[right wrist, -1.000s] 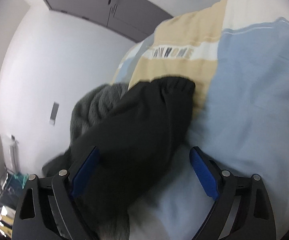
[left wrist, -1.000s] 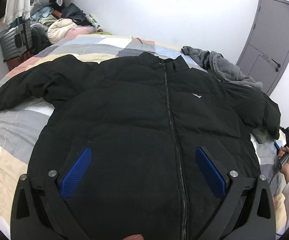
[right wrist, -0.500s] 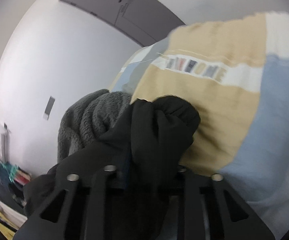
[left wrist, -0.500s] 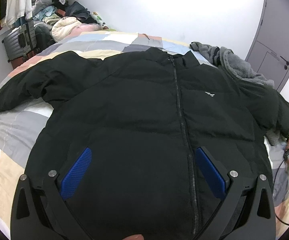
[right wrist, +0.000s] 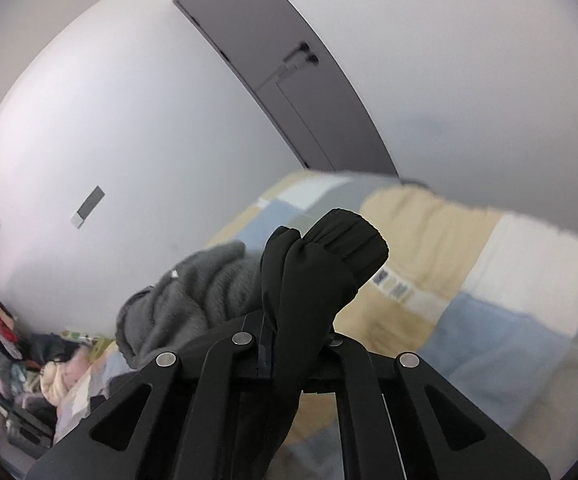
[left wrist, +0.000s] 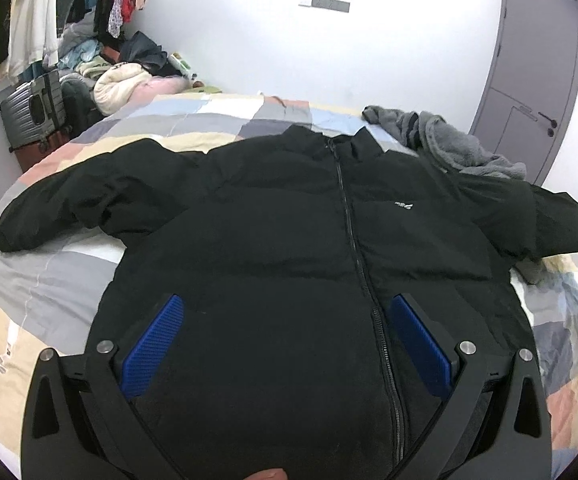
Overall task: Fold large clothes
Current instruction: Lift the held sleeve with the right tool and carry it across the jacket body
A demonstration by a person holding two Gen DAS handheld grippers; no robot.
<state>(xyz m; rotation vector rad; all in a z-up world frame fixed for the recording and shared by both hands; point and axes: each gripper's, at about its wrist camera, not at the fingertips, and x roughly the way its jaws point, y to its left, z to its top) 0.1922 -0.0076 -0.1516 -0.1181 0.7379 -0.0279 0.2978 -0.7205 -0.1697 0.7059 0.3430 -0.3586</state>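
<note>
You are working on a black puffer jacket (left wrist: 289,240) that is lying face up and zipped across the patchwork bed (left wrist: 49,280), collar toward the far wall and hem at the near edge. Your left tool (left wrist: 285,340) is hovering over the lower front with its blue pads (left wrist: 153,344) spread wide and holding nothing. Your right tool (right wrist: 289,344) is pressing together on the right sleeve cuff (right wrist: 329,264), which is bunching up between the closed fingers and lifting clear of the bed, beside a grey fleece garment (right wrist: 193,296) lying at the far right. The left sleeve (left wrist: 69,208) is stretching out flat toward the left edge. Expect this jacket to be soft, bulky and springy; the padding will probably resist a crease and puff back, and the smooth shell looks slippery, so a shallow pinch may slide off. The ribbed cuff you are holding seems the surest grip on the sleeve. For the body, taking hold at the hem corner or the side seam looks better than the padded middle. Watch that the grey fleece is not dragging along with the sleeve.
</note>
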